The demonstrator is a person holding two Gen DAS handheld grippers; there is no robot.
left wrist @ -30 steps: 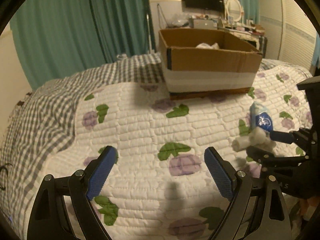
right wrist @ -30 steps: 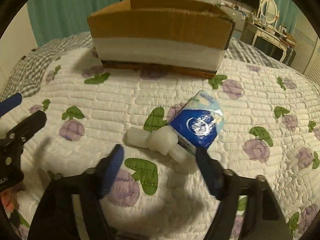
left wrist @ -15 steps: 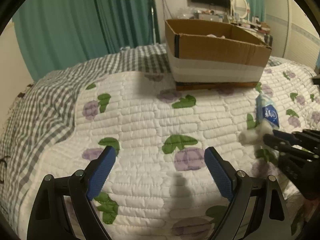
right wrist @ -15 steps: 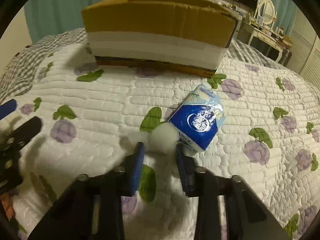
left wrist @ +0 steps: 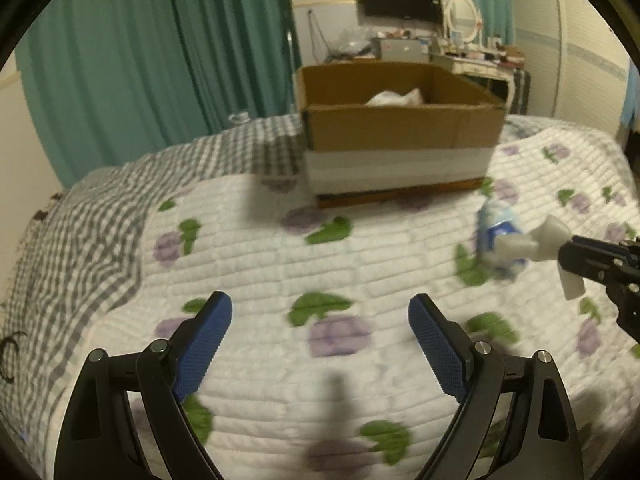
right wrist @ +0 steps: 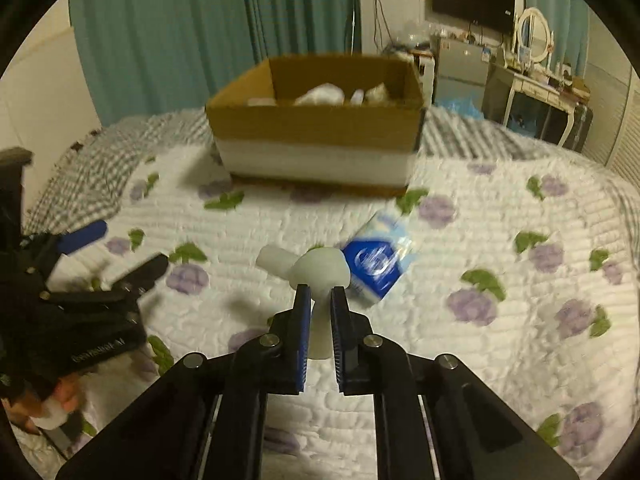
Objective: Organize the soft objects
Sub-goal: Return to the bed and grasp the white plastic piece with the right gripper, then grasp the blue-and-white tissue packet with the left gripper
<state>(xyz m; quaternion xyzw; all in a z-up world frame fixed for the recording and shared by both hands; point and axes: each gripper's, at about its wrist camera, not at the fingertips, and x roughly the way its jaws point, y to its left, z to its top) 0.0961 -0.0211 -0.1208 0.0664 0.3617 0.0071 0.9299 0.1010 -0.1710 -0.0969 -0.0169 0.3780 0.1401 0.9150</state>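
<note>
A bed covered by a white quilted spread printed with purple flowers and green leaves (right wrist: pixel 500 208) fills both views, with a grey-and-white checked blanket (left wrist: pixel 100 216) along its far left side. Teal curtains (left wrist: pixel 160 60) hang behind it. Toward the far end of the bed stands an open brown cardboard box with a white band around its lower half (right wrist: pixel 316 136); pale soft items (right wrist: pixel 320 94) lie inside it, too blurred to tell apart.

Nearer, a blue-and-white plastic-wrapped tissue pack (right wrist: pixel 380 262) lies tilted on the spread.

The left tongs (left wrist: pixel 320 320) hang over the quilt with their blue pads spread wide and nothing between them.

The right tongs (right wrist: pixel 320 300) have just been closing and now pinch a white soft T-shaped foam piece (right wrist: pixel 316 266), pads pressed against its stem. The piece is clear of the spread, just in front of the tissue pack; whether it touches the pack cannot be told. One arm of it juts left.

At the lower left of the right wrist view, part of a person's hand (right wrist: pixel 60 396) shows under the left tongs.
</note>
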